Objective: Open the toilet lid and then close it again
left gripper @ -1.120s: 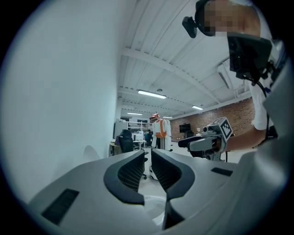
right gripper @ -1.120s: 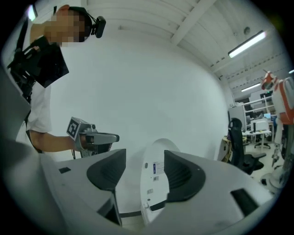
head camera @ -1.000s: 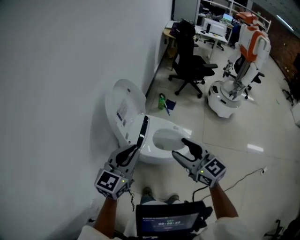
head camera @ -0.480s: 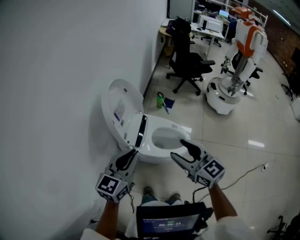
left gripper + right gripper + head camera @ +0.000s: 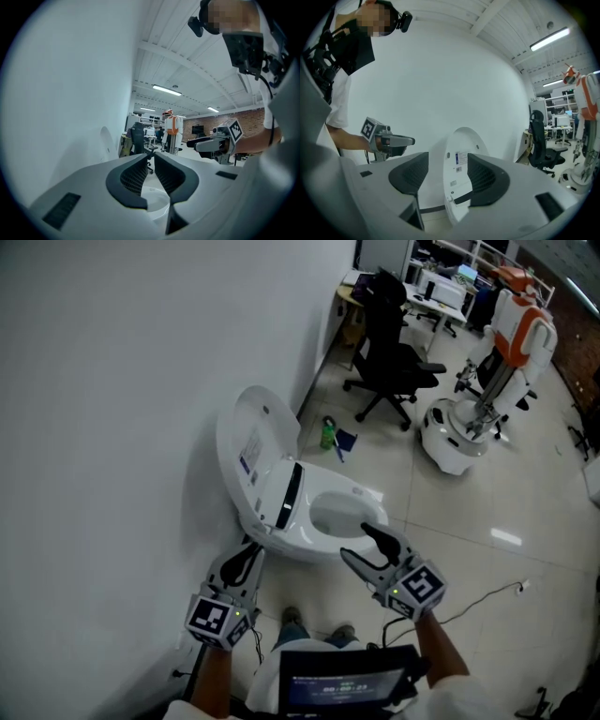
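Toilet lid [image 5: 255, 451], a glossy white oval of smooth plastic, stands raised against the plain wall [image 5: 112, 409] behind the open bowl [image 5: 330, 514]. My left claw [image 5: 247, 554], pressed together and empty, hangs near the bowl's wall-side front corner. My right claw [image 5: 359, 542], spread and empty, sits by the front rim. Shiny floor [image 5: 487, 512] opens rightward.

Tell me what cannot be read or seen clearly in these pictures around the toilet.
Sticker on the toilet lid: print too small in the head view and the right gripper view.
Green bottle on the floor: label too small, head view.
Toilet base: its near corner lies behind the left tongs, head view.
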Tool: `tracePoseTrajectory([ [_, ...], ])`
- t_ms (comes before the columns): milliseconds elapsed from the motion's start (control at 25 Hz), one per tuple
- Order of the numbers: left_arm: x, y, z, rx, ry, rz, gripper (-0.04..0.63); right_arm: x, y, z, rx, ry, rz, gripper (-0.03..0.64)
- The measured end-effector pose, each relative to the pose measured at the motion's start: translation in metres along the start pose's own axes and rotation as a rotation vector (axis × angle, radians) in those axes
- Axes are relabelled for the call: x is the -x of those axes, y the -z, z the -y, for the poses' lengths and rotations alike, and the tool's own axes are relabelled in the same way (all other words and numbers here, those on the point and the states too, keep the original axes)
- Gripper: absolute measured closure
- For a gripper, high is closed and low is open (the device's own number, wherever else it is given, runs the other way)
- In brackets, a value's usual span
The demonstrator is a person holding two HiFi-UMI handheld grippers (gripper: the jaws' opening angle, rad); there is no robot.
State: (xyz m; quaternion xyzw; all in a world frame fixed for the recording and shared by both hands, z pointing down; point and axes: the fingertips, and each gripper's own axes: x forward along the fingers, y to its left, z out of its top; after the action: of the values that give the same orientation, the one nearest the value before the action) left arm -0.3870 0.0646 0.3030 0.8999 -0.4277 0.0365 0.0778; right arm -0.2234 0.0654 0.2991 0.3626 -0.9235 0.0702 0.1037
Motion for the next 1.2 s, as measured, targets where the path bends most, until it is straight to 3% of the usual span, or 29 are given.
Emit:
tracePoseTrajectory([
  [120,0.010,0.006,-0.027,-0.002,-0.055,0.001,0.555,-0.028,0.006,-0.002,0.048,0.030,-0.033,0.357],
  [360,0.036,0.008,-0.065,0.006,-0.157,-0.004,0.555,-0.094,0.011,-0.013,0.090,0.133,-0.003,0.357],
  [520,0.064,-0.003,-0.060,-0.010,-0.210,0.001,0.555,-0.114,0.016,-0.043,0.125,0.094,0.008,0.357],
  [600,0.074,-0.003,-0.051,-0.003,-0.227,-0.001,0.555,-0.113,0.022,-0.057,0.091,0.095,0.027,0.357],
  [800,0.100,0.006,-0.018,0.051,-0.283,-0.025,0.555,-0.078,0.053,-0.085,0.012,0.200,0.003,0.357],
  [1000,0.090,0.004,-0.018,0.014,-0.219,-0.055,0.555,-0.082,0.065,-0.094,-0.057,0.326,-0.018,0.357],
  [1200,0.076,0.012,-0.060,-0.068,-0.150,-0.070,0.555,-0.134,0.069,-0.088,-0.067,0.448,-0.005,0.357],
])
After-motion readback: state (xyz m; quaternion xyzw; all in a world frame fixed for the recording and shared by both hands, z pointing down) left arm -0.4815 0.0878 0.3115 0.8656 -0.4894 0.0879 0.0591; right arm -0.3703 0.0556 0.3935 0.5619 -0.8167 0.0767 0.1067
